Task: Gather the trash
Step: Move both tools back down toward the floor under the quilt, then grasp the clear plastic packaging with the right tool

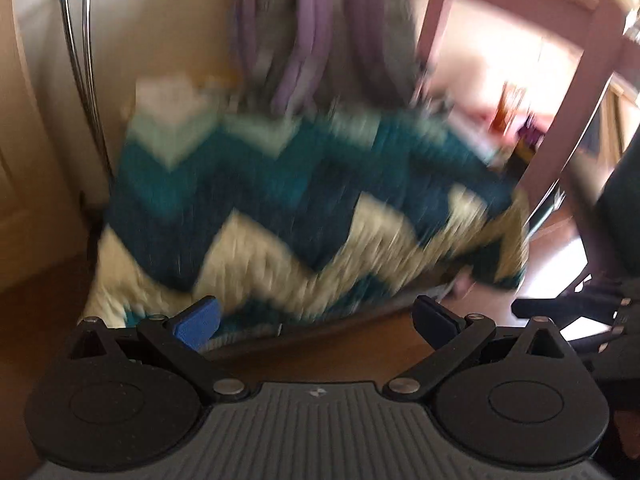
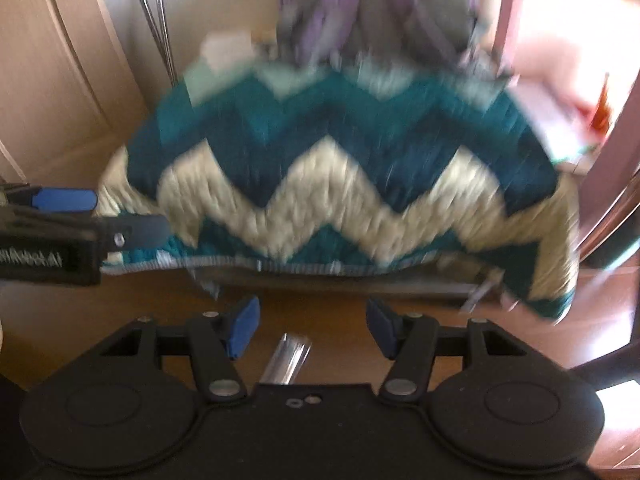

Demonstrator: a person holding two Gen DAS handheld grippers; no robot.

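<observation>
Both views are blurred by motion. A short clear shiny tube-like piece (image 2: 290, 356) shows over the wooden floor (image 2: 320, 304), in the gap between my right gripper's (image 2: 313, 326) blue pads. The pads stand apart and do not touch it. My left gripper (image 1: 316, 314) is open wide with nothing between its fingers. It also appears at the left of the right wrist view (image 2: 132, 212), close to the edge of a teal and cream zigzag textile (image 2: 340, 168). That textile (image 1: 304, 208) fills the middle of both views.
Purple and grey straps (image 1: 304, 40) hang above the textile. A mauve furniture frame (image 1: 576, 128) stands at the right, thin metal rods (image 1: 80, 60) at the left against a cream wall. Black parts of the other gripper (image 1: 568, 308) show at the right edge.
</observation>
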